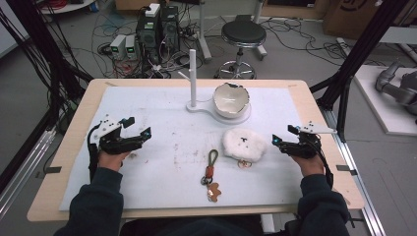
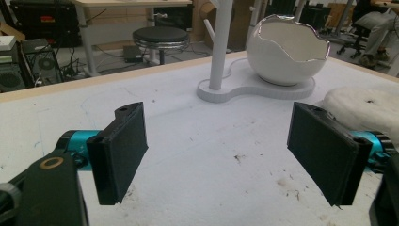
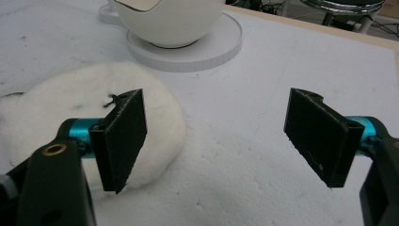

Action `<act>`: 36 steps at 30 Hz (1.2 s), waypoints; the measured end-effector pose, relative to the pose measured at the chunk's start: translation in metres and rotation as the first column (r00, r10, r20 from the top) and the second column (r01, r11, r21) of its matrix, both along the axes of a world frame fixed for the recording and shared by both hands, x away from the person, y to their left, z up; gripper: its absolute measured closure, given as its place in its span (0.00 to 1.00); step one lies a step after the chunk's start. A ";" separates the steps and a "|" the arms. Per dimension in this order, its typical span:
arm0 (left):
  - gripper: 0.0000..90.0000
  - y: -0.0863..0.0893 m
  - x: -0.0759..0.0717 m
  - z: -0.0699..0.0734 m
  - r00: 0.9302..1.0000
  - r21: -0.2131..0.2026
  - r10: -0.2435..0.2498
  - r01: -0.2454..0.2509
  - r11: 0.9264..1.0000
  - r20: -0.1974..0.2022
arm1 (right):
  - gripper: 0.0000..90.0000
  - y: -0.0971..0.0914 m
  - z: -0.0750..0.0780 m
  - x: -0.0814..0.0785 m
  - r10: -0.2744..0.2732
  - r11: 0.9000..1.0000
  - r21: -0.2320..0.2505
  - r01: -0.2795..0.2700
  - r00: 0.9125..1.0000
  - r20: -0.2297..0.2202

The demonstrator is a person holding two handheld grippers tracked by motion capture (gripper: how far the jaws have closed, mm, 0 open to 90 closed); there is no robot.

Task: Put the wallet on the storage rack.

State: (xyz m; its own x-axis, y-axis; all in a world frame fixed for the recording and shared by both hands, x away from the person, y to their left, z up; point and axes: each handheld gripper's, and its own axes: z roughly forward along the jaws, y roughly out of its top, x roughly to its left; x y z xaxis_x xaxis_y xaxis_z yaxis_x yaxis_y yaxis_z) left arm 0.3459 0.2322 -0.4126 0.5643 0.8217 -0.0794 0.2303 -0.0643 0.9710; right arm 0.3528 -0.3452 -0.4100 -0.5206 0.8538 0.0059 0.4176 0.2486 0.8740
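Overhead, I see my left gripper (image 1: 138, 127) and right gripper (image 1: 283, 136) resting wide open and empty on the rough white foam mat (image 1: 162, 105), with a fluffy round white plush (image 1: 244, 143) just beside the right one and a braided-cord keychain (image 1: 211, 174) lying between them. Through the left gripper view, flat black pads (image 2: 124, 148) frame bare mat before a glossy eggshell-shaped bowl (image 2: 287, 52) on a smooth white stand (image 2: 254, 87). Through the right gripper view, spread jaws hold nothing; the plush (image 3: 70, 101) sits behind the left pad.

White fluffy plush (image 1: 244, 143) flat on table, keychain (image 1: 211, 172) beside
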 end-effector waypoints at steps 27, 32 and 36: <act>0.23 -0.018 0.011 -0.002 0.999 0.006 -0.015 0.015 1.000 -0.046 | 0.34 0.041 -0.032 0.023 0.098 0.995 0.014 -0.098 0.959 -0.265; 0.23 -0.027 0.015 -0.005 0.996 0.015 -0.054 0.056 0.998 -0.072 | 0.48 0.044 -0.038 0.026 0.119 0.993 0.016 -0.120 0.938 -0.324; 0.23 -0.030 0.015 -0.003 0.994 0.018 -0.073 0.075 0.997 -0.081 | 0.86 0.044 -0.032 0.023 0.157 0.986 0.003 -0.164 0.940 -0.304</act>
